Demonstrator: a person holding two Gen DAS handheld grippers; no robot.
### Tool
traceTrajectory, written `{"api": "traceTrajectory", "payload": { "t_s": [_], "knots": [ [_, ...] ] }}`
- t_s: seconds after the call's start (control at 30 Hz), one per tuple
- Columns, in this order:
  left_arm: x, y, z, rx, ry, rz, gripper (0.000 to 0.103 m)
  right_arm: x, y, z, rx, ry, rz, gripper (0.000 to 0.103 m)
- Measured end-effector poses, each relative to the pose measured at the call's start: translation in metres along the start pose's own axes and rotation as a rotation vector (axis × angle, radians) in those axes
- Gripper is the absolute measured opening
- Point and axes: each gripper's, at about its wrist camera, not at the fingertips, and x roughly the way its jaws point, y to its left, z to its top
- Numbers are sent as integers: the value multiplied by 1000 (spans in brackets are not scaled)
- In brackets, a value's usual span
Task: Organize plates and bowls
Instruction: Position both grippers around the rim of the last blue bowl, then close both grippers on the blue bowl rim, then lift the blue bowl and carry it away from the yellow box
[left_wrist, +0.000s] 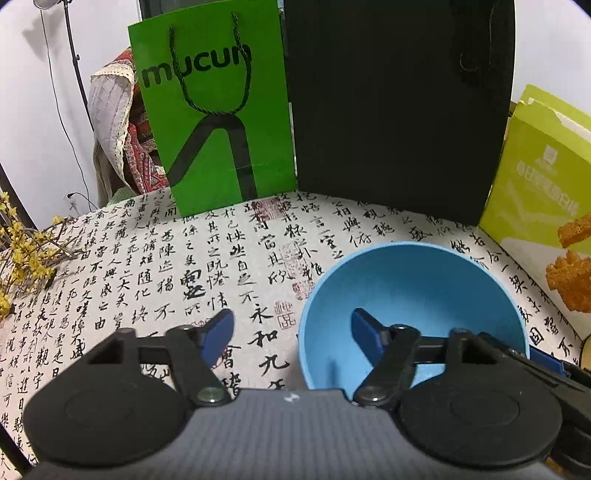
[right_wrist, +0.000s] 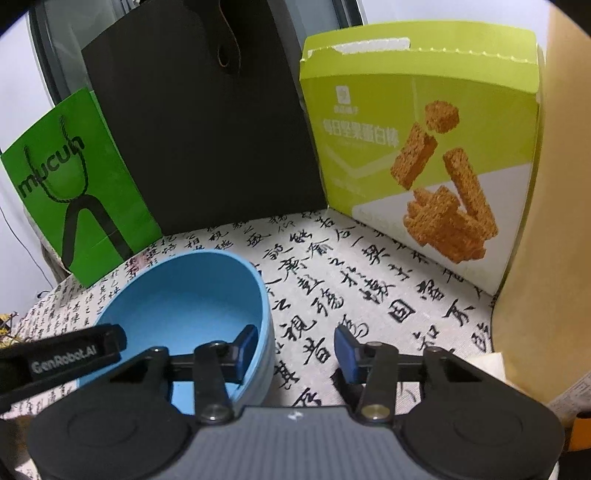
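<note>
Two grippers straddle my blue bowl (left_wrist: 410, 295): the left gripper (left_wrist: 291, 328) and right gripper (right_wrist: 295, 341) each have one finger inside it, jaws parted, pads apparently clear of the wall. Its near rim is hidden. Bags (right_wrist: 199, 122) stand behind on the surface (left_wrist: 147, 266).

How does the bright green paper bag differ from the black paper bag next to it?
The bright green paper bag carries dark lettering and a logo; the black paper bag looks plain. The green one is shorter and narrower, the black one taller and wider. Both stand upright at the back of the calligraphy tablecloth, each with a cord handle.
</note>
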Motion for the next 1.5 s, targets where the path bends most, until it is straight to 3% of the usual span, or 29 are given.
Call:
{"api": "traceTrajectory", "payload": {
  "t_s": [0.13,0.3,0.37,0.47,1.0,1.5],
  "knots": [
    [6,1,-1,-14,27,-26,48,2,1,0,0,4,6,37],
    [7,4,-1,-26,39,-49,36,6,5,-3,-15,43,-12,13],
    [7,2,-2,-18,34,-72,22,6,4,-5,-10,45,-5,11],
    [5,-2,-4,-9,28,-88,11,6,5,-5,1,44,6,8],
    [-7,7,-8,-11,3,-83,10,-1,13,-7,23,39,17,7],
    [-43,40,-12,-14,-13,-67,10,-40,44,-12,-13,-7,48,8]
  ]
}}
